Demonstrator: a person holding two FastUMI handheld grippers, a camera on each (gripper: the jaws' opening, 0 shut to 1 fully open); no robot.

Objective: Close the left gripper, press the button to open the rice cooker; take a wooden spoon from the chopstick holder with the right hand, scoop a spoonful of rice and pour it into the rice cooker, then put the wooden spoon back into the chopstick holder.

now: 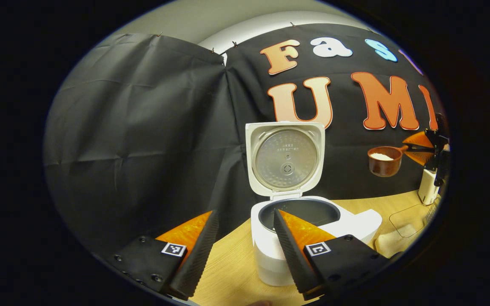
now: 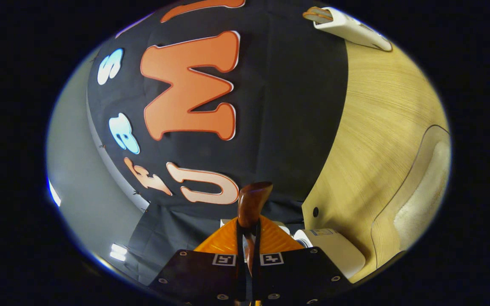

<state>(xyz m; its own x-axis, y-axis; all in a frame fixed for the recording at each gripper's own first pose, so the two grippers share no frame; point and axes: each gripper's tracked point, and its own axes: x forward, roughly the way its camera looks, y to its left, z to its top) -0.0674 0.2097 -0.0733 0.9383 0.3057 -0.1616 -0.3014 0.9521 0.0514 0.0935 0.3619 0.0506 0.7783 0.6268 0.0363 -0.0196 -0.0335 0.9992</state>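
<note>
Right gripper (image 2: 248, 246): clenched on the handle of the wooden spoon (image 2: 251, 204), both fingers pressed against it, in the right gripper view; the camera is rolled, so the table (image 2: 381, 140) runs up one side.

Spoon from afar: in the left gripper view the spoon's bowl (image 1: 383, 160) hangs in the air to the right of the rice cooker (image 1: 289, 238), above the table, with a heap of white rice (image 1: 381, 156) in it.

Left gripper (image 1: 245, 246): released, fingers spread with nothing between them, hovering just in front of the cooker.

Rice cooker: lid (image 1: 285, 159) standing upright, fully open; the dark inner pot (image 1: 313, 210) is exposed, and its contents cannot be made out.

Right of the cooker: a clear container (image 1: 411, 221) low on the table, and a white upright object (image 1: 428, 187) beyond it, probably the chopstick holder, though that is not certain.

Step in hand: the button press looks done and the spoon is loaded; the carry to the cooker appears to be under way.

Next move calls for: keeping the spoon's bowl level while it travels left to the pot, then tipping it over the opening, clear of the raised lid.

Risk: a tilt too early would likely spill rice on the table.
</note>
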